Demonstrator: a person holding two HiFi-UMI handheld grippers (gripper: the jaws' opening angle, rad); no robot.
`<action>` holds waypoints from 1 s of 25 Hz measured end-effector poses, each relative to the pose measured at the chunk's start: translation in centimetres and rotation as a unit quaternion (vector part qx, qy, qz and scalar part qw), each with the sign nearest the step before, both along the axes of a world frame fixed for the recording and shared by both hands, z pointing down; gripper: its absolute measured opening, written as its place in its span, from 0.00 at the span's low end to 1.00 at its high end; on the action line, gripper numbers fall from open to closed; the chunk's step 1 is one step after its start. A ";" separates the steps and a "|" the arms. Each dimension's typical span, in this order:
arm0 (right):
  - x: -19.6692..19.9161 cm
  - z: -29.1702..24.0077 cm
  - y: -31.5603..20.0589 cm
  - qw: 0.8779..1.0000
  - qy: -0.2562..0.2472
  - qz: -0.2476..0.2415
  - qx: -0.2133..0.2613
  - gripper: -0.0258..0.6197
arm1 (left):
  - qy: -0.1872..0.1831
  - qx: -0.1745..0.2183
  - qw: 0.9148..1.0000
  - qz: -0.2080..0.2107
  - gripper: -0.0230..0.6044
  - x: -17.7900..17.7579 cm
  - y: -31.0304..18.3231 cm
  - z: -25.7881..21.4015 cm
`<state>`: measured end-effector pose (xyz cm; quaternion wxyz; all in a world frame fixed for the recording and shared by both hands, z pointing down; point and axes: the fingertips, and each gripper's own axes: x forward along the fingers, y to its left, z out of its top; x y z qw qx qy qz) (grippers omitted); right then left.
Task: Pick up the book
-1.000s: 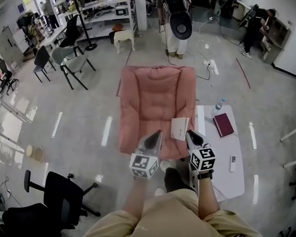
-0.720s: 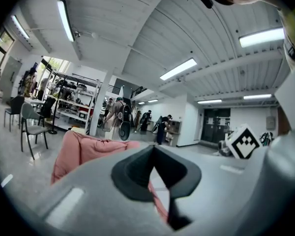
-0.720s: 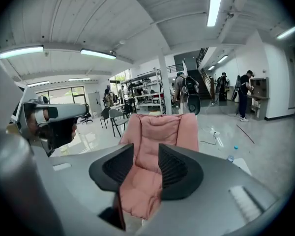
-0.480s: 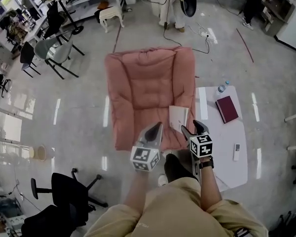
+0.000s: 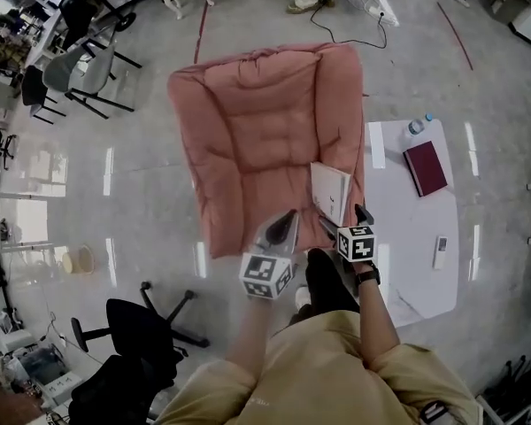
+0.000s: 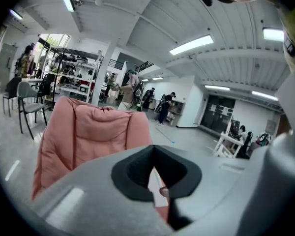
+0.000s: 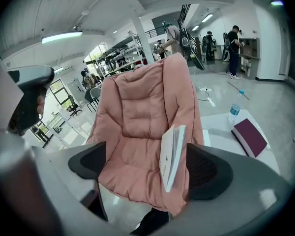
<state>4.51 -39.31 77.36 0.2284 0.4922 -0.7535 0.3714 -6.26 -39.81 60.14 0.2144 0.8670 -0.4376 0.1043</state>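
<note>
A thin white book [image 5: 330, 191] stands on edge on the seat of a pink armchair [image 5: 257, 131], leaning against its right armrest. My right gripper [image 5: 342, 219] hovers just in front of the book, its jaws opening wide with nothing pressed between them. In the right gripper view the white book [image 7: 172, 154] shows a little beyond the right gripper [image 7: 148, 168], nearer the right-hand pad. My left gripper [image 5: 283, 224] is shut and empty over the seat's front edge. In the left gripper view the left gripper [image 6: 155, 173] has its pads together, with the armchair [image 6: 88, 132] ahead.
A low white table [image 5: 407, 237] stands right of the chair with a maroon book [image 5: 425, 168], a water bottle [image 5: 416, 127] and a remote [image 5: 440, 251]. A black office chair [image 5: 137, 335] sits at lower left. My legs are below the grippers.
Both grippers have come down toward the chair seat and the head view has tilted lower. The right jaws have gone from shut to wide open. The book has not moved.
</note>
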 end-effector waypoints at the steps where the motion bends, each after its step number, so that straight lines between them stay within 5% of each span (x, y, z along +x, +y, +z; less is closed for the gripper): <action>1: -0.2 1.8 -0.2 1.000 -0.001 0.000 -0.012 0.85 | -0.002 -0.007 1.000 0.001 0.04 -0.1 -0.4 1.0; 8: 0.2 10.5 -2.9 0.998 -0.005 0.021 -0.067 0.87 | -0.018 -0.045 0.999 0.009 0.04 0.0 -2.5 5.8; 16: 0.3 15.0 -5.7 0.997 0.051 -0.007 -0.065 0.61 | -0.027 -0.071 0.997 0.005 0.04 -1.0 -3.3 9.3; 25: -2.9 18.6 -8.2 0.993 0.072 -0.033 -0.084 0.50 | -0.034 -0.094 0.995 -0.012 0.04 -3.5 -3.2 11.7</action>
